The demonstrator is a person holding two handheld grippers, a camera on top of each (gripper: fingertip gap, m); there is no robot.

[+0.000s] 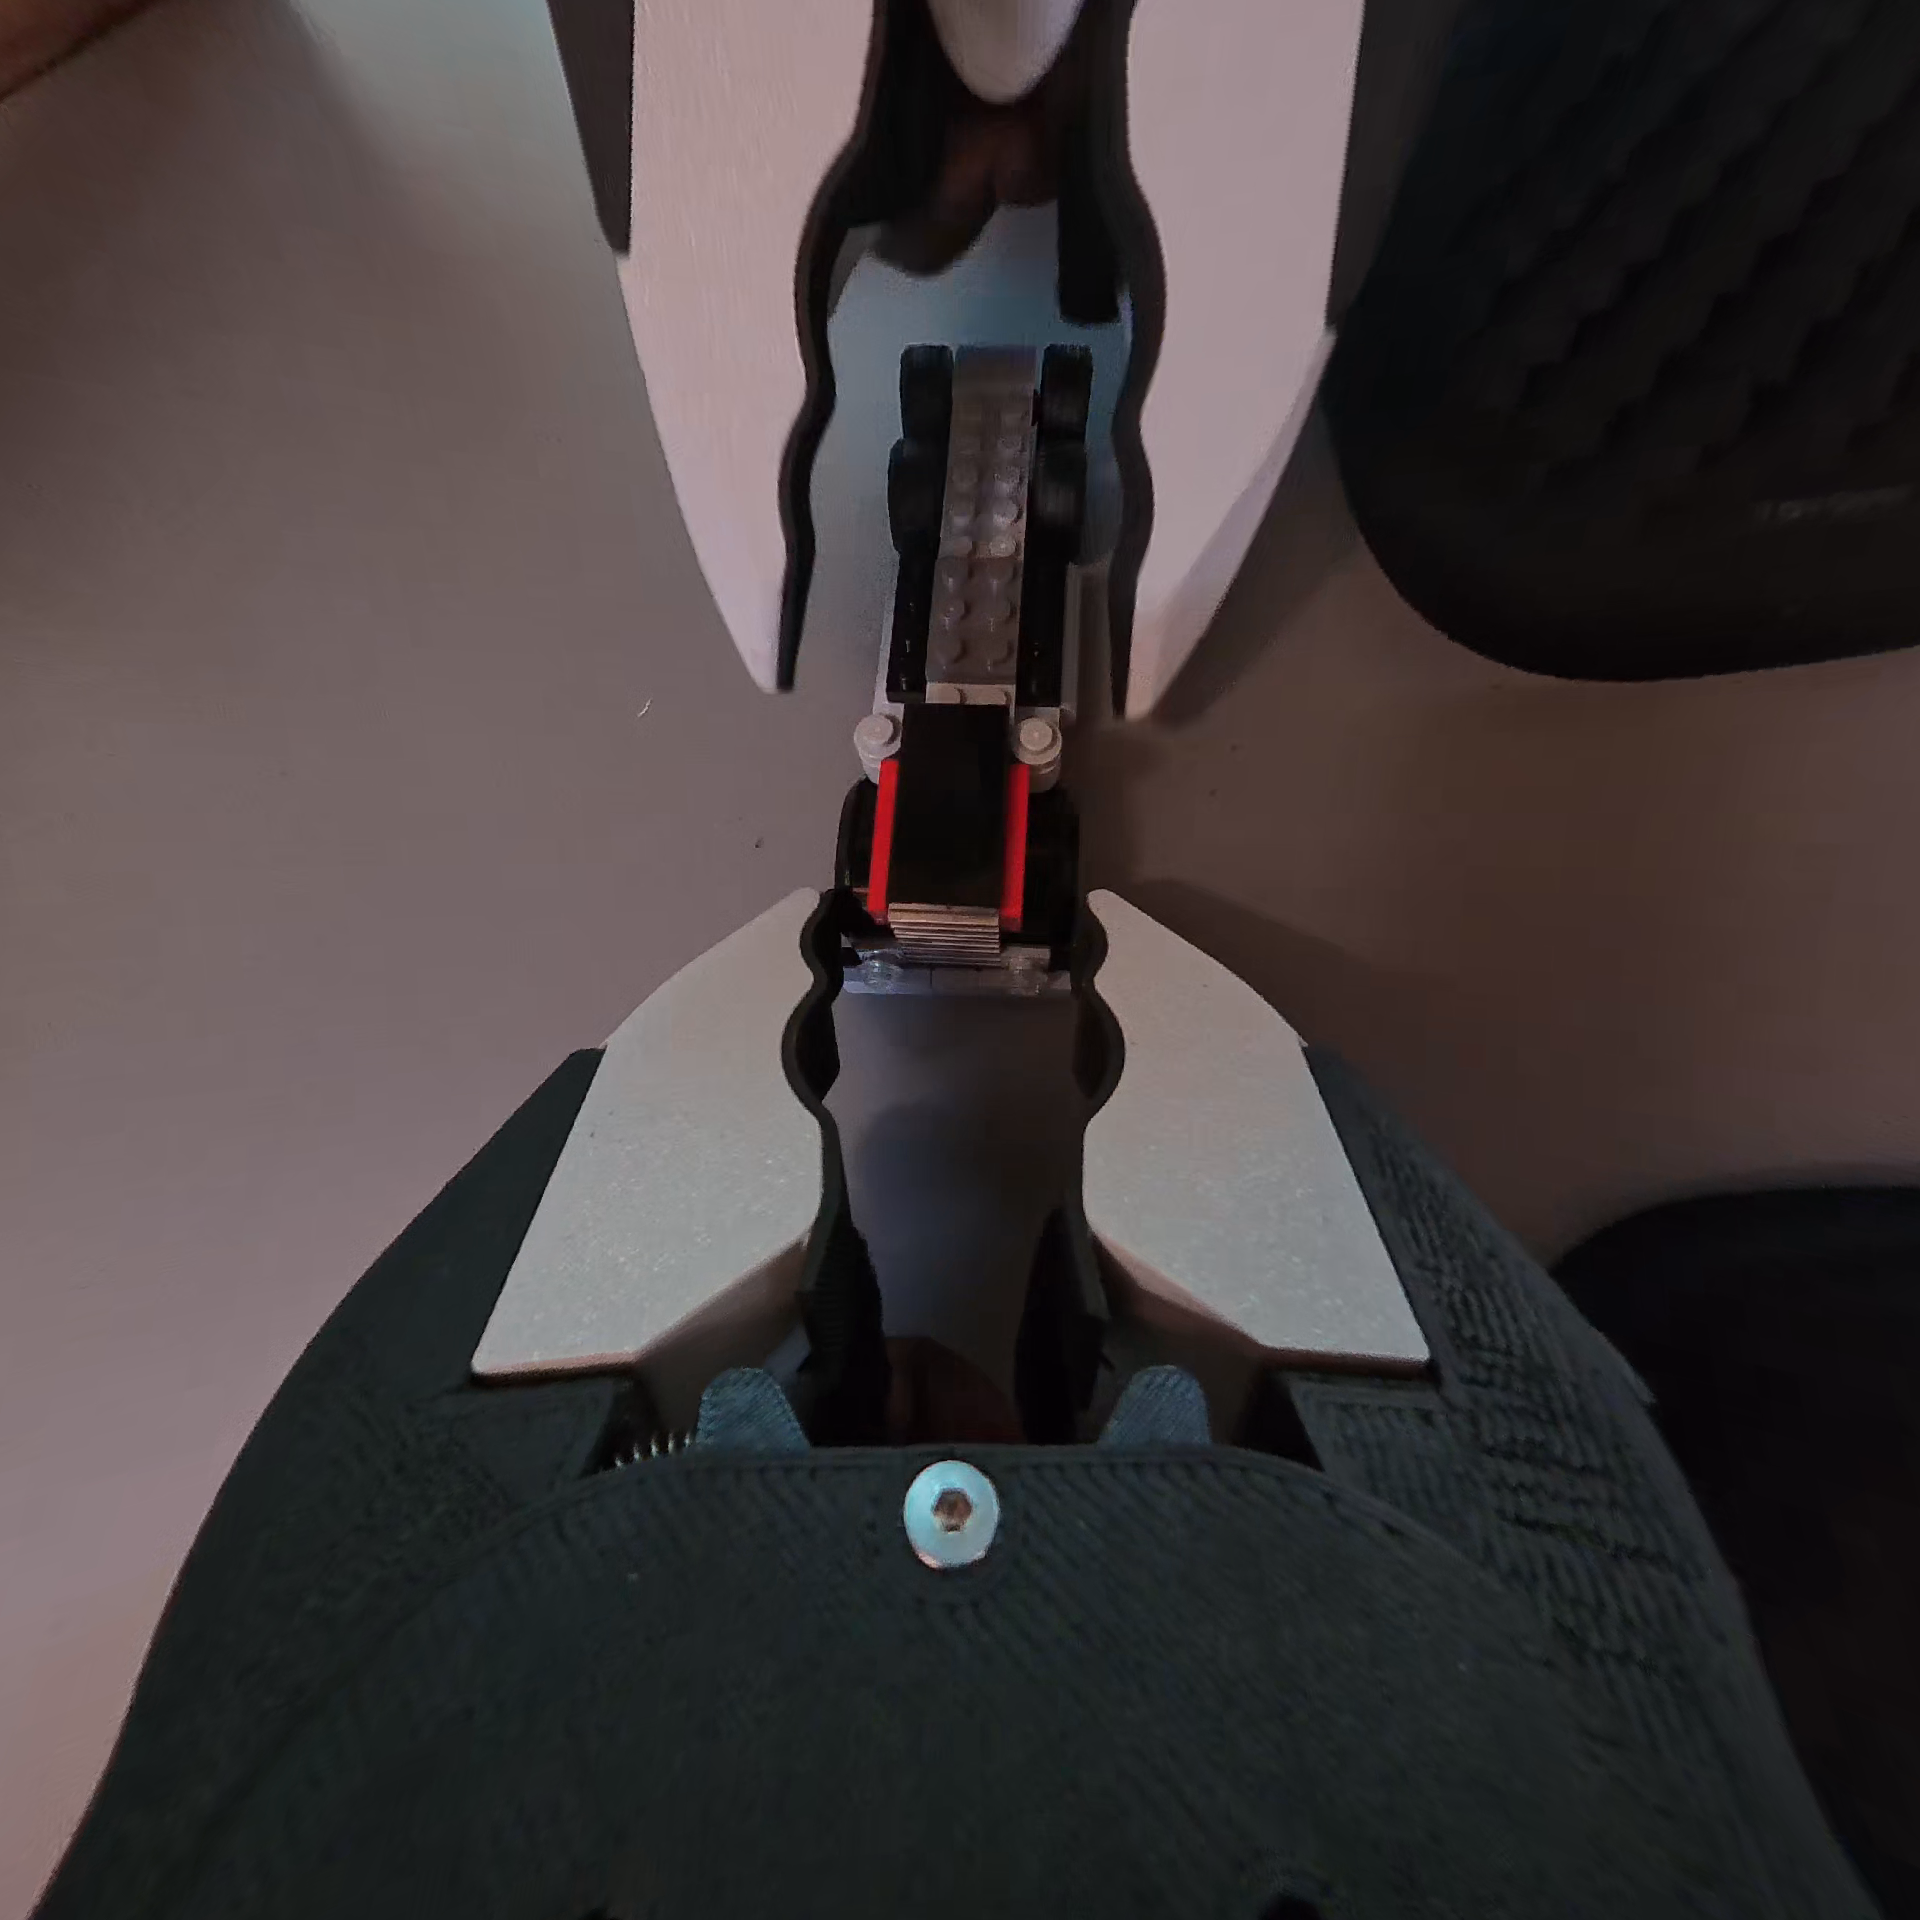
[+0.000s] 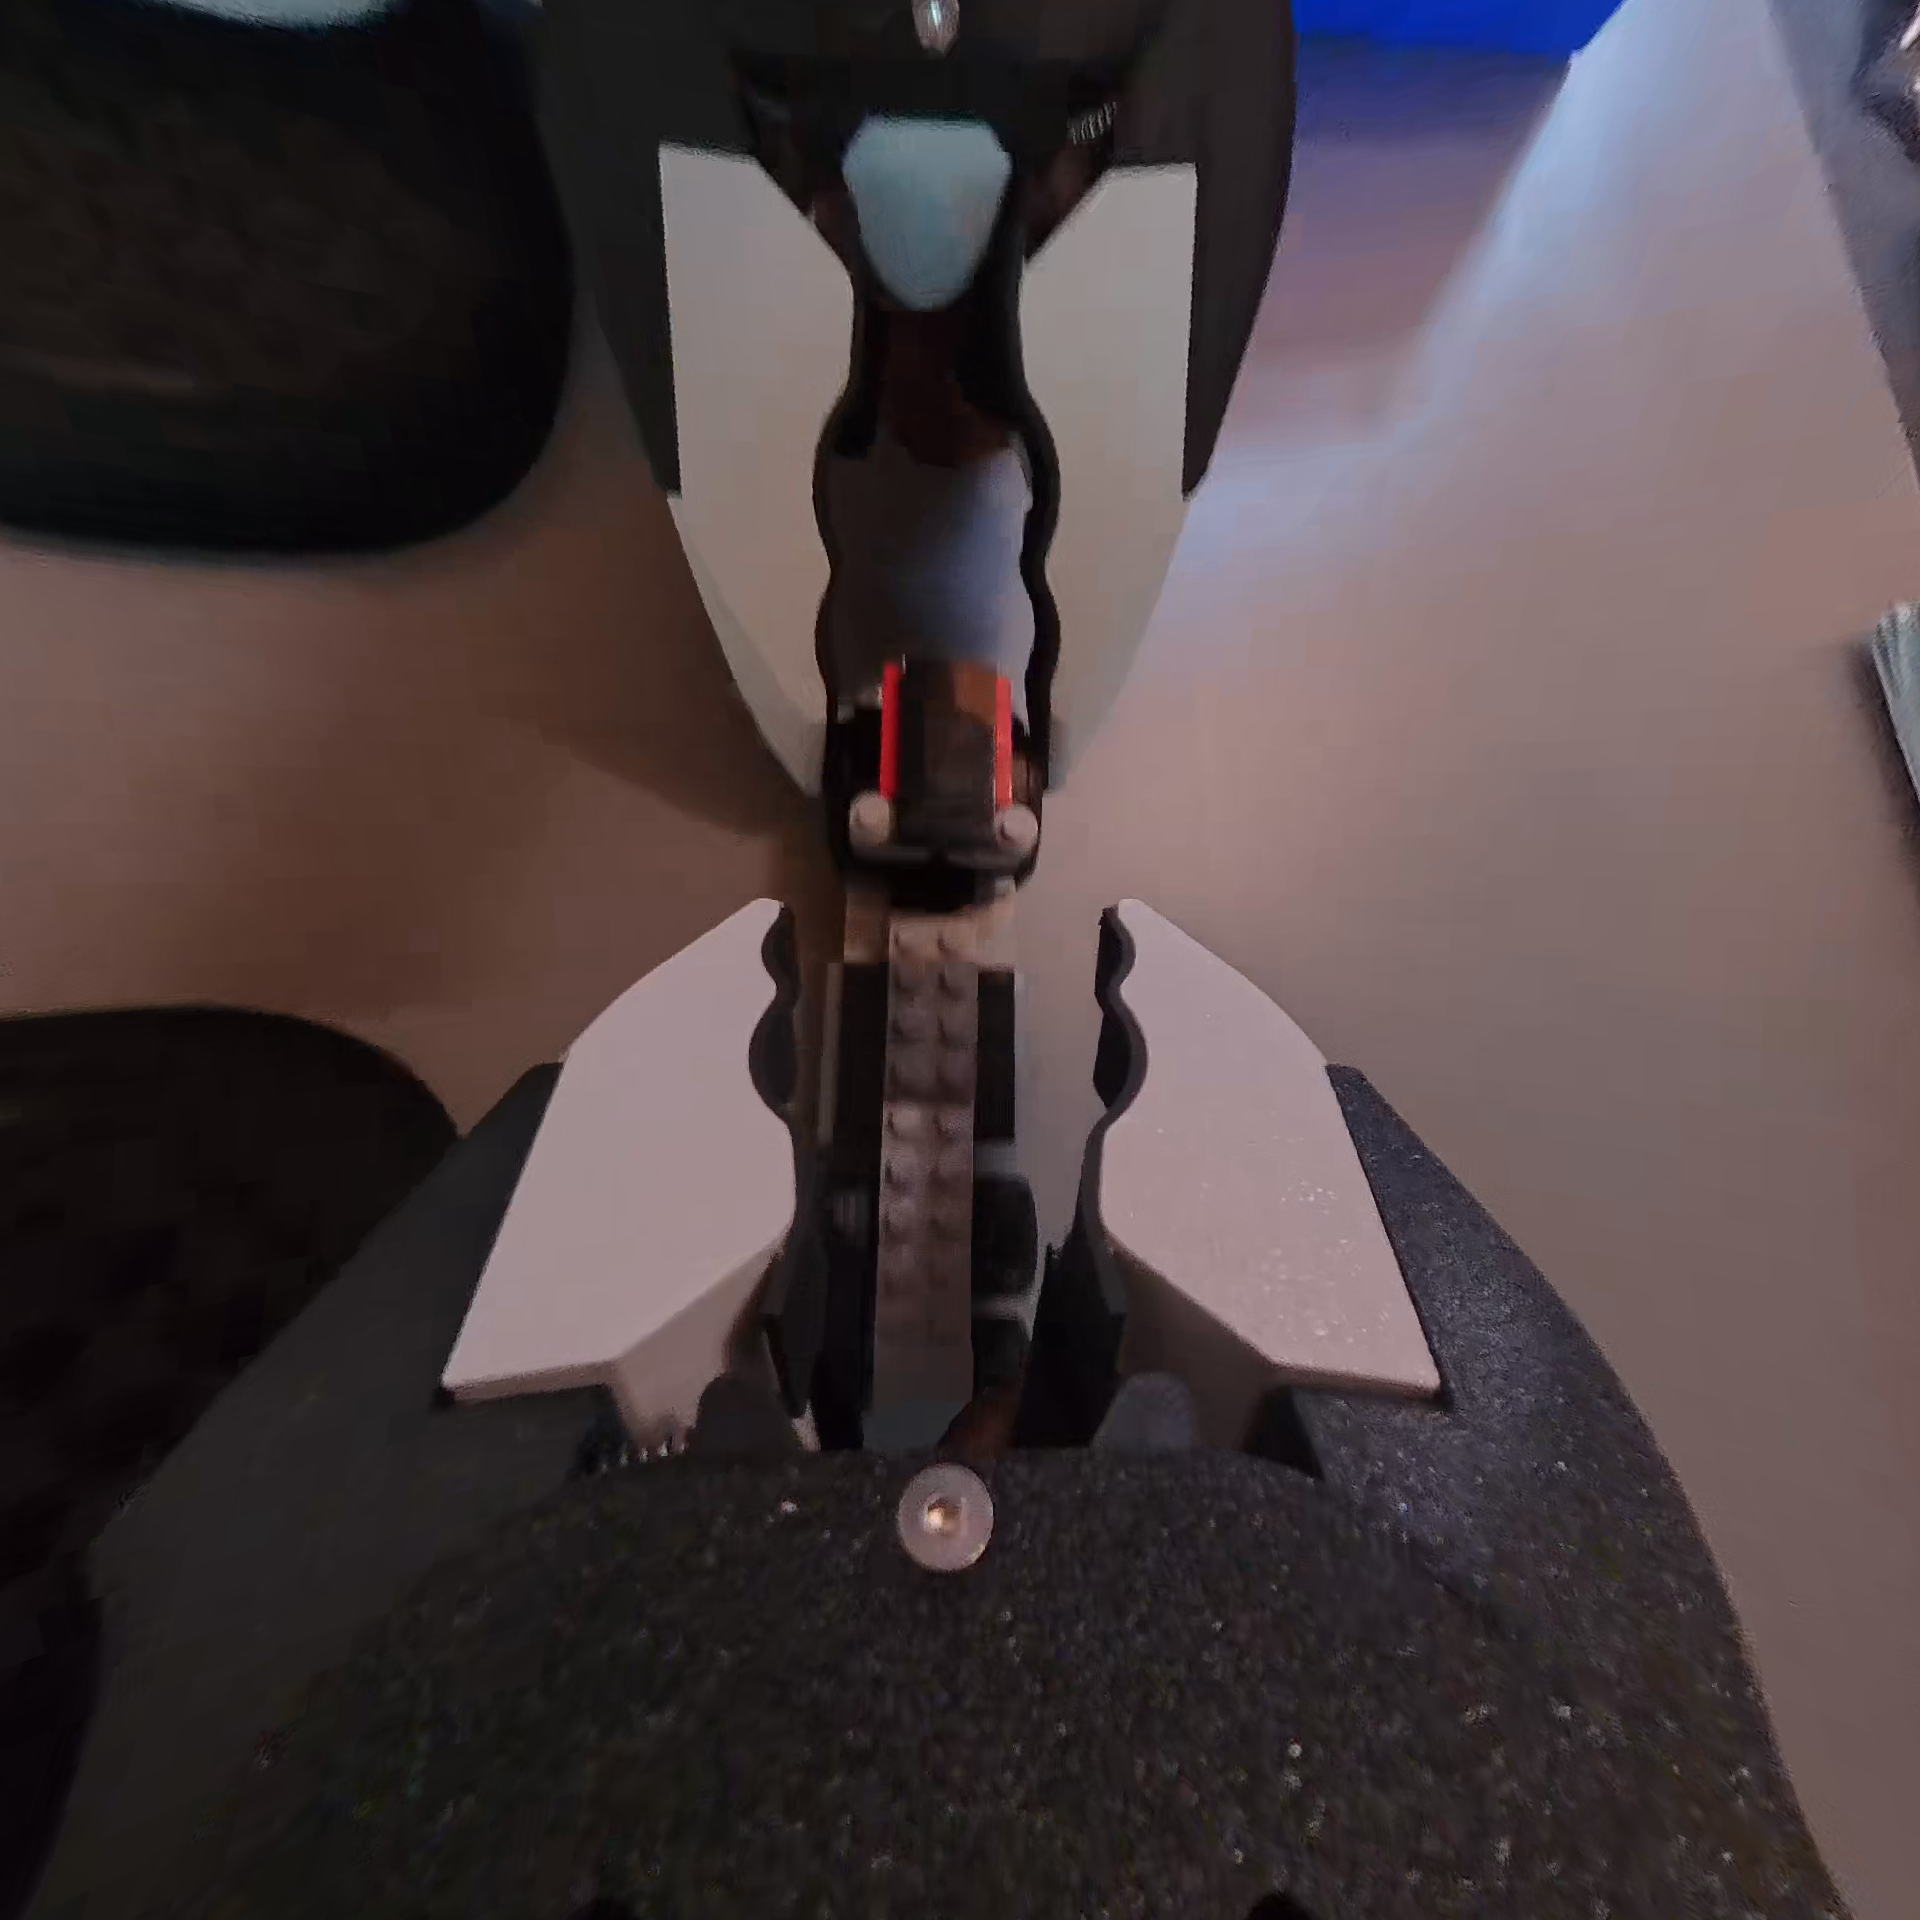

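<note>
A toy brick vehicle (image 1: 951,831) lies on the pale table (image 1: 364,727), with a black and red cab, grey studded plates and black wheels. My left gripper (image 1: 956,920) is shut on the cab end, both pads pressed against its sides. The right wrist view shows the same grip from the far side (image 2: 940,784). My right gripper (image 2: 945,925) is open around the rear of the vehicle (image 2: 935,1091), with a gap between each pad and the bricks. It faces the left gripper and also shows in the left wrist view (image 1: 951,696).
Dark textured rounded objects lie close by: one at the upper right (image 1: 1662,364) and one at the lower right (image 1: 1766,1403) of the left wrist view. They also show at the left of the right wrist view (image 2: 260,312). A grey ribbed thing (image 2: 1896,707) shows at the right edge. Both grippers' tips are close together, under 4 cm apart.
</note>
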